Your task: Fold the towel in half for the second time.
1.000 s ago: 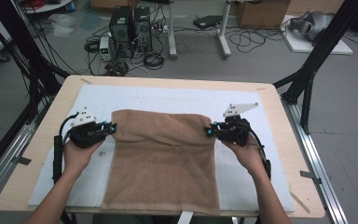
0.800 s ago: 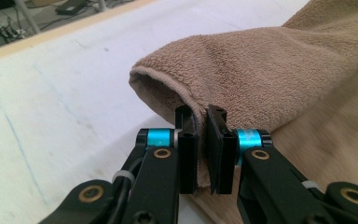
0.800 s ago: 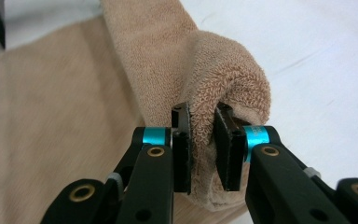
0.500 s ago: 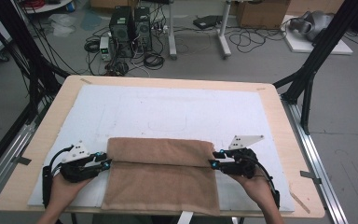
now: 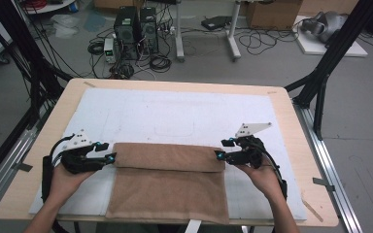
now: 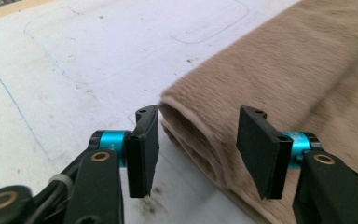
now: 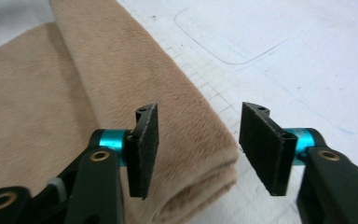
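A tan towel (image 5: 167, 189) lies on the white mat (image 5: 175, 111), its far part folded back toward me into a thick band. My left gripper (image 5: 110, 156) sits at the band's left end and my right gripper (image 5: 218, 154) at its right end. In the left gripper view, the left gripper (image 6: 198, 149) stands open around the towel's (image 6: 279, 70) folded corner, pads clear of it. In the right gripper view, the right gripper (image 7: 198, 147) is open around the other folded corner of the towel (image 7: 98, 70), also without pressing. Both pairs of jaws have just been opening.
The wooden table (image 5: 291, 126) carries the mat, with faint outlines drawn on it beyond the towel. Black frame legs (image 5: 320, 82) stand at the table's right, and computers and cables (image 5: 136, 29) lie on the floor behind.
Both grippers drew the towel's far edge toward me and laid it over the near part. Their jaws then opened and let go of the corners.
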{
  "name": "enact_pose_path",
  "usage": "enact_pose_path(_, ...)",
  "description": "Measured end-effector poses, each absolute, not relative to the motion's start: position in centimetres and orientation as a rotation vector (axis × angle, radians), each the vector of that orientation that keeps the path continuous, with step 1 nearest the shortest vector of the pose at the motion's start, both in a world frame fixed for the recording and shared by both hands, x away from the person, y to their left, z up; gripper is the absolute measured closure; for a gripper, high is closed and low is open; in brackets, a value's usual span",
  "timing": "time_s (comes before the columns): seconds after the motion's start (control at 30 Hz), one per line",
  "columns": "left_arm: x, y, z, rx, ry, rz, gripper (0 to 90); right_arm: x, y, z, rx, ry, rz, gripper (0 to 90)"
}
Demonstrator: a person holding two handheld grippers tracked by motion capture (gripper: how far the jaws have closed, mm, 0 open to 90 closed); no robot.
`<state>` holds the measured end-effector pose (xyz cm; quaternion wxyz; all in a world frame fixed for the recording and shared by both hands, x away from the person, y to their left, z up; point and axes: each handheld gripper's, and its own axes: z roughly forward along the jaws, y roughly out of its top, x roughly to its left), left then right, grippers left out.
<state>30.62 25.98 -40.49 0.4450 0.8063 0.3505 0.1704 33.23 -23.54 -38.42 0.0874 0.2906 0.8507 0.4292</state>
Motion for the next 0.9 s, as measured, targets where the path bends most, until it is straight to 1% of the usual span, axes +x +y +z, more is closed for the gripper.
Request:
enact_pose_path(0.03, 30.9, 25.9, -40.5, 1.999, 0.871, 0.420, 45.6, 33.7, -23.2, -38.8, 0.877, 2.540, 1.267, 39.5)
enact_pose_path(0.07, 31.2, 25.8, -40.6, 1.990, 0.875, 0.419, 44.9, 34.0, -23.0, -39.1, 0.895, 2.539, 1.261, 37.5)
enact_pose_path(0.2, 32.4, 25.2, -40.7, 1.983, 0.875, 0.381, 42.9, 35.0, -22.4, -40.2, 0.935, 2.583, 1.234, 36.7)
enact_pose_path(0.27, 33.0, 24.8, -41.0, 1.994, 0.879, 0.346, 43.2, 35.3, -22.2, -40.7, 0.946, 2.612, 1.234, 38.9)
enact_pose_path(0.3, 33.4, 24.6, -41.2, 2.016, 0.891, 0.318, 43.2, 35.4, -22.2, -40.9, 0.940, 2.625, 1.236, 41.3)
enact_pose_path(0.33, 33.7, 24.4, -41.4, 2.029, 0.897, 0.290, 43.9, 35.4, -22.1, -41.0, 0.941, 2.644, 1.239, 45.7)
enact_pose_path(0.37, 34.0, 24.3, -41.7, 2.046, 0.899, 0.271, 46.0, 35.4, -22.1, -41.2, 0.925, 2.664, 1.244, 49.4)
enact_pose_path(0.4, 34.1, 24.2, -41.9, 2.054, 0.901, 0.252, 49.9, 35.2, -22.0, -41.3, 0.916, 2.678, 1.240, 54.9)
enact_pose_path(0.43, 34.1, 24.2, -42.0, 2.067, 0.894, 0.242, 54.7, 35.1, -22.0, -41.4, 0.901, 2.690, 1.235, 61.5)
enact_pose_path(0.47, 34.0, 24.2, -42.0, 2.073, 0.873, 0.236, 60.0, 34.9, -22.0, -41.5, 0.875, 2.700, 1.237, 65.5)
enact_pose_path(0.53, 33.6, 24.0, -41.8, 2.080, 0.830, 0.255, 71.5, 34.6, -22.0, -41.6, 0.850, 2.709, 1.246, 73.5)
enact_pose_path(0.57, 33.4, 23.9, -41.6, 2.083, 0.822, 0.269, 74.9, 34.5, -22.1, -41.5, 0.844, 2.714, 1.251, 75.9)
enact_pose_path(0.63, 33.0, 23.9, -41.3, 2.077, 0.807, 0.292, 78.6, 34.3, -22.2, -41.4, 0.834, 2.707, 1.262, 78.6)
enact_pose_path(0.7, 32.5, 24.1, -40.8, 2.062, 0.797, 0.306, 80.2, 34.0, -22.2, -41.0, 0.820, 2.692, 1.279, 79.9)
enact_pose_path(0.9, 30.1, 24.8, -39.1, 2.005, 0.729, 0.364, 82.4, 32.4, -22.7, -38.5, 0.745, 2.638, 1.336, 81.3)
